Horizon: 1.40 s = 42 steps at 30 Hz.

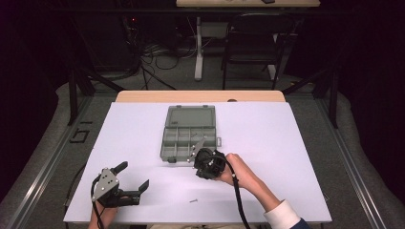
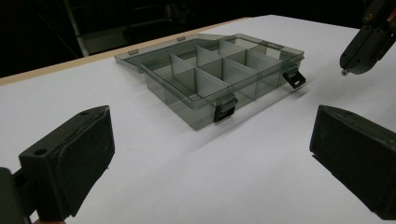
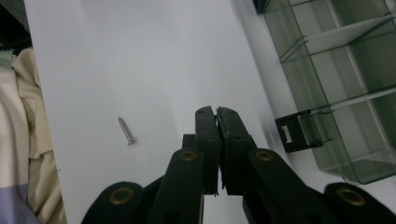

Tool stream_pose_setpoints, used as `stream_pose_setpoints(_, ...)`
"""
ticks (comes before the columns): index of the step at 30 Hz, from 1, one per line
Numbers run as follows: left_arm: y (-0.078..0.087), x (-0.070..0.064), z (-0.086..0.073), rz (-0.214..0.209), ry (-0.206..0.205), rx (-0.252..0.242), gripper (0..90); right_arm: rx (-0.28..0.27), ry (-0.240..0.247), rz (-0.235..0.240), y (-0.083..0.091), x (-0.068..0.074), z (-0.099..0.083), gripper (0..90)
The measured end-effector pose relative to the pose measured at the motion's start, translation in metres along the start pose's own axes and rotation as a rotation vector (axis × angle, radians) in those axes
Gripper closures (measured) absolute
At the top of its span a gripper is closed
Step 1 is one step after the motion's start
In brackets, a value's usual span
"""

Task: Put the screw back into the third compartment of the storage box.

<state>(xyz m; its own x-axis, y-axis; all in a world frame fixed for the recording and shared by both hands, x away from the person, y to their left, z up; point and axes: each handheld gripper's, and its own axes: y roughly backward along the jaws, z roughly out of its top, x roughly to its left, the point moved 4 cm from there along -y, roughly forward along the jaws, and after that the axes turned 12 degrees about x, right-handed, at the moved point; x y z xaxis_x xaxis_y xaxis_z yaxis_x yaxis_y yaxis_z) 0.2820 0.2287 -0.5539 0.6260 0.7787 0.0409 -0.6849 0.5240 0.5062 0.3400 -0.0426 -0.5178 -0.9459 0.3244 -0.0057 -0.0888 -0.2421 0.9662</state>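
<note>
— From the high view, what lies on the table (image 1: 267, 129)?

— A white sheet covers it. A grey compartment box (image 1: 188, 134) sits near the middle, its lid swung open flat toward the far edge. The right gripper (image 1: 197, 151) hovers just beside the box's near right corner, held by the person's right hand (image 1: 239, 171). The left gripper (image 1: 133, 177) is near the near left corner, well apart from the box. A small screw (image 1: 193, 201) lies close to the near edge, between the two grippers.

— And the jaws there?

— The left ones stand spread wide. The right ones look pressed together, but they are small at this range.

— What does the left gripper view add?

— Its two black pads sit far apart at either side, nothing between them, above bare white surface. The compartment box (image 2: 219, 74) lies ahead with two dark latches on its near wall and its compartments look empty. The right gripper (image 2: 344, 71) hangs at the upper right, tip just above the sheet.

— The right gripper view?

— The jaws are closed against each other, with only a thin seam between them, and I cannot tell that they pinch anything. The screw (image 3: 126, 130) lies on the sheet to their left, apart from them. The box (image 3: 345, 88) sits to the right, one latch near the jaw tips.
</note>
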Motion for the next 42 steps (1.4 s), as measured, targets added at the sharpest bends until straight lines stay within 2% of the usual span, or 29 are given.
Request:
stream_pose_setpoints(18,0.000,0.001,-0.001,0.003,0.003,0.001,0.2,-0.009,-0.029,-0.017,0.021,-0.020,0.009,88.0)
stream_pose_setpoints(42,0.001,0.001,0.000,-0.001,0.000,0.005,0.1,0.036,-0.052,-0.081,0.048,-0.052,0.030,88.0)
